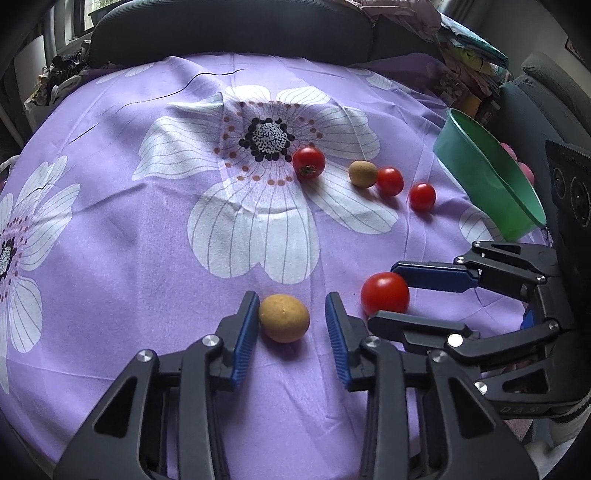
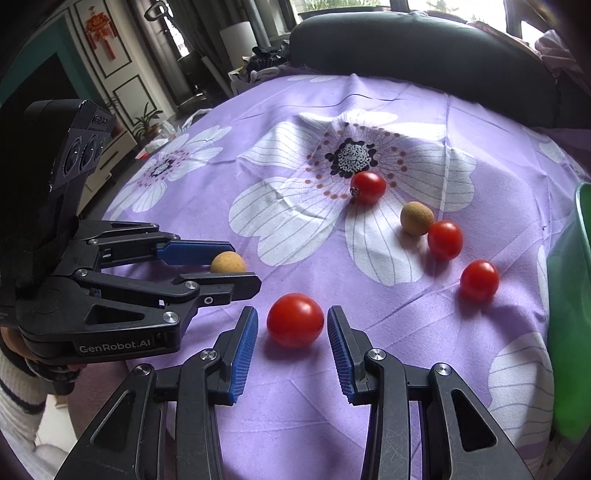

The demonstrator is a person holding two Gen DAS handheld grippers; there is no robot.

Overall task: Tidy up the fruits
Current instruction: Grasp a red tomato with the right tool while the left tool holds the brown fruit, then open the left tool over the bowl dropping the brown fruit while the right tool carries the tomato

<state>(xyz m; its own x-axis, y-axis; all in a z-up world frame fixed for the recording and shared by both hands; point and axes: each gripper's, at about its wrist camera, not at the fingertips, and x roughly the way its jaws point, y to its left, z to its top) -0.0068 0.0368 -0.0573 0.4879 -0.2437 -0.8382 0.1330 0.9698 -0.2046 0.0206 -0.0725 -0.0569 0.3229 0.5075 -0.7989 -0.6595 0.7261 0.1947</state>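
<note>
On the purple flowered cloth (image 1: 110, 229) a round tan fruit (image 1: 284, 318) lies between the fingers of my left gripper (image 1: 291, 301). Its left pad touches the fruit and a gap shows at the right pad, so the gripper is open. A red tomato (image 2: 295, 319) rests on the cloth between the fingers of my right gripper (image 2: 292, 310), which is open with a thin gap on each side. From the left wrist, the right gripper (image 1: 384, 293) straddles the same tomato (image 1: 385, 293). Farther back lie three tomatoes (image 1: 308, 162) (image 1: 389, 181) (image 1: 422, 196) and a second tan fruit (image 1: 362, 173).
A green plastic bowl (image 1: 491, 184) stands at the right side of the cloth, with pink items behind it. A dark chair back (image 1: 229, 33) borders the far edge. The two grippers work close side by side. A hand in a striped sleeve (image 2: 22, 384) holds the left gripper.
</note>
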